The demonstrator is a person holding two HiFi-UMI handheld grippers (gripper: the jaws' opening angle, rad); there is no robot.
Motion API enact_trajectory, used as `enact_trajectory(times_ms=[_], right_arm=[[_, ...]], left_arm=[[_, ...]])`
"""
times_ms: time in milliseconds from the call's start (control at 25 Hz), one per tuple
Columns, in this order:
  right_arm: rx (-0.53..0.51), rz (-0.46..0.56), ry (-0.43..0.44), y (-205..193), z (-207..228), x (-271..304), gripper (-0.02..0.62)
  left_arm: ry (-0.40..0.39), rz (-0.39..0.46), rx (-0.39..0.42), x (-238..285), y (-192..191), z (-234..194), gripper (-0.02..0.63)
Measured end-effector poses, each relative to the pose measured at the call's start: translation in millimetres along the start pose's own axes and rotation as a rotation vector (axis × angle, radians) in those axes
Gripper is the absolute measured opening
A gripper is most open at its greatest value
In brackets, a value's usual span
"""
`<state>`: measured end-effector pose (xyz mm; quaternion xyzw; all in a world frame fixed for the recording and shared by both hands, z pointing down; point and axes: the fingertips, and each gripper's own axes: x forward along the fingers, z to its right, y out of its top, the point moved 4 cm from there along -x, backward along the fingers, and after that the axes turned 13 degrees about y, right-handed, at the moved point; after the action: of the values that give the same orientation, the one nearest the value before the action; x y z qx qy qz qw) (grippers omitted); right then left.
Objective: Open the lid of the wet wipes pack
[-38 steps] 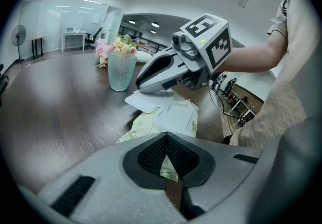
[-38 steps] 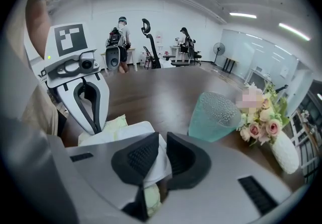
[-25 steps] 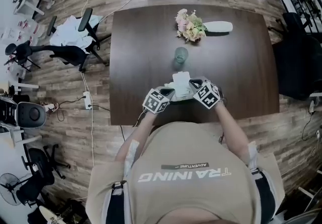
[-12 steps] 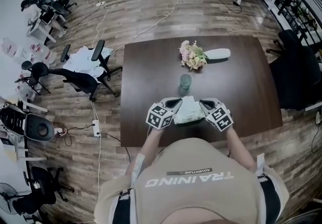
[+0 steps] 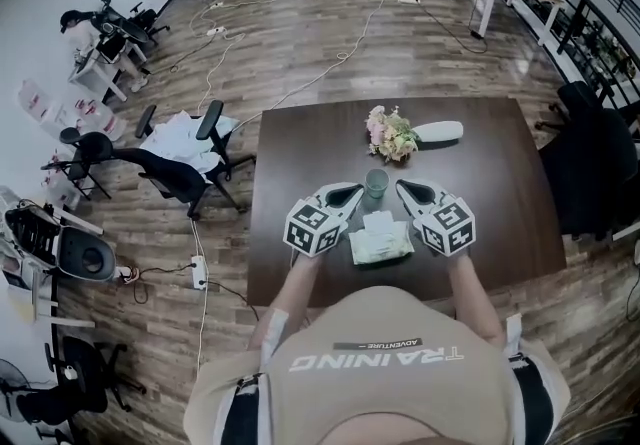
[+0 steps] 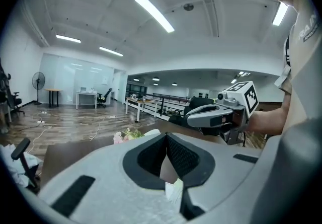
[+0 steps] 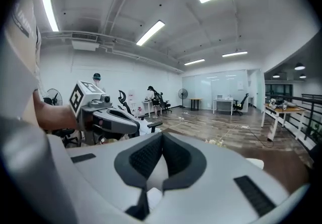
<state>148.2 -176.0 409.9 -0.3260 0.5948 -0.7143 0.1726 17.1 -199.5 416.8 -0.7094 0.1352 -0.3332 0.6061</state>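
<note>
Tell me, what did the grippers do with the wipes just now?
The left gripper and the right gripper came up off the pack and moved apart, jaws shut and empty. The pack now lies alone on the table between them. The cup and flowers stayed put.

Beige short-sleeved T-shirt (image 5: 380, 383) printed "TRAINING"; grey left gripper (image 5: 342, 195) and right gripper (image 5: 408, 189), each bearing black-and-white marker cubes (image 5: 311, 228).
</note>
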Motion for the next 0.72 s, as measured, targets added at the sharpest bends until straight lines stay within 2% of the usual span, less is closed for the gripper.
enact_trajectory(times_ms=[160, 400, 560, 720], right_arm=[[-0.05, -0.007, 0.003, 12.3, -5.1, 0.5, 0.014], [-0.06, 0.058, -0.06, 36.9, -4.2, -8.3, 0.014], [-0.113, 0.124, -0.108, 59.1, -11.5, -21.6, 0.014], [-0.14, 0.148, -0.141, 70.2, -12.6, -29.5, 0.014]], left_arm=[[0.02, 0.01, 0.013, -4.5, 17.9, -8.7, 0.009], [0.022, 0.119, 0.052, -16.4, 60.7, -12.0, 0.009], [0.011, 0.174, 0.084, -27.3, 79.0, -5.4, 0.009], [0.019, 0.256, 0.042, -39.0, 92.8, -5.5, 0.009]])
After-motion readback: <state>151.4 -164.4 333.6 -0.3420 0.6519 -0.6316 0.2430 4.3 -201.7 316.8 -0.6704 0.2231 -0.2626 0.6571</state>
